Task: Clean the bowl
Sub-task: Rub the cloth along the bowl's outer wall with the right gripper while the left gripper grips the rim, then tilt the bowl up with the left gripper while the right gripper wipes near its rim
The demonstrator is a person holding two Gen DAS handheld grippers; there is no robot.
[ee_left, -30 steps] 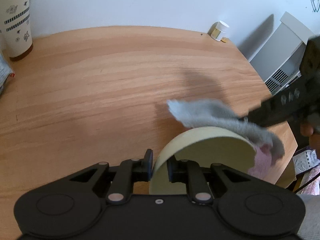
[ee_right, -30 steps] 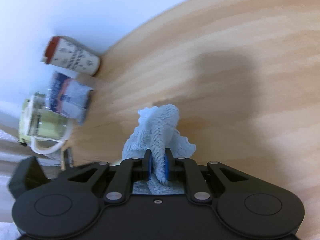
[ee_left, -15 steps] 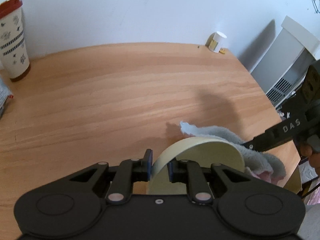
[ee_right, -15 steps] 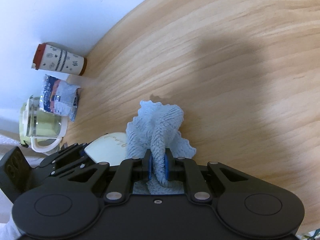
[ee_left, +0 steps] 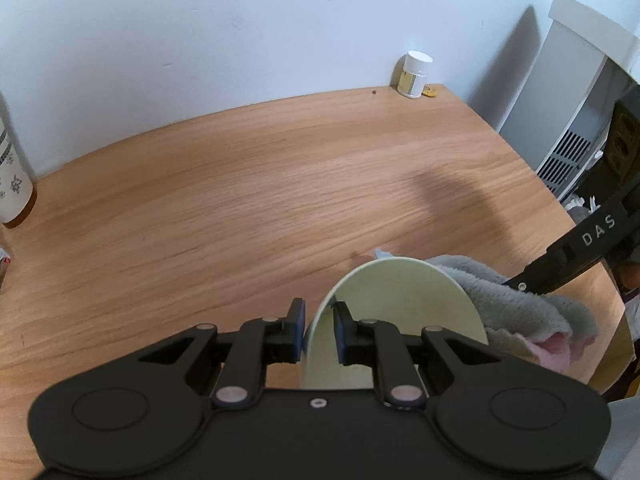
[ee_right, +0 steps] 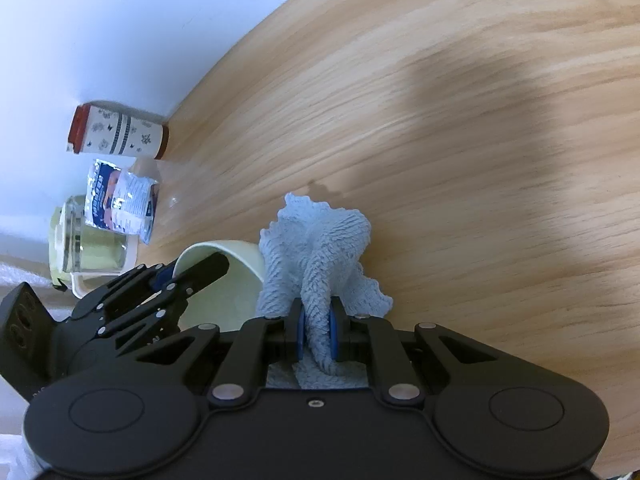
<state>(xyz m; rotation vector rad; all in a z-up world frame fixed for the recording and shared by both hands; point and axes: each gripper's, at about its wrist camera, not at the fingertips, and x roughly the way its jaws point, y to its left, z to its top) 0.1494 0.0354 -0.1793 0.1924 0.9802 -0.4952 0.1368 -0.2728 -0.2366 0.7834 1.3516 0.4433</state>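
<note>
left gripper [ee_left: 319,330] clamped on the rim of the pale bowl [ee_left: 400,320], one finger outside the wall, one inside; bowl held off the desk [ee_left: 240,208], tipped on its side, mouth turned toward the right gripper; from the right wrist view the bowl [ee_right: 224,280] sits low and to the left, rim just beside the cloth.

right gripper [ee_right: 316,338] pinched shut on a bunched grey-blue cloth [ee_right: 320,248]; the cloth fans out ahead of the fingers and its left edge touches the bowl's rim; in the left wrist view the cloth [ee_left: 512,304] lies along the bowl's right side, a pink fold showing at its lower end; whether it reaches into the hollow i cannot tell.

key relation: the bowl's open face lies left of the right gripper, near it, so wiping probably calls for a short leftward push of the cloth into the mouth while the left gripper holds firm; the grip is on the rim only, so hard pressing could twist the bowl.

around: patterned cup with red lid [ee_right: 120,136], foil packets [ee_right: 124,196] and a glass jug [ee_right: 88,252] at the far left of the desk, well apart; small white bottle [ee_left: 414,74] at the wall; nothing between cloth and bowl.
</note>
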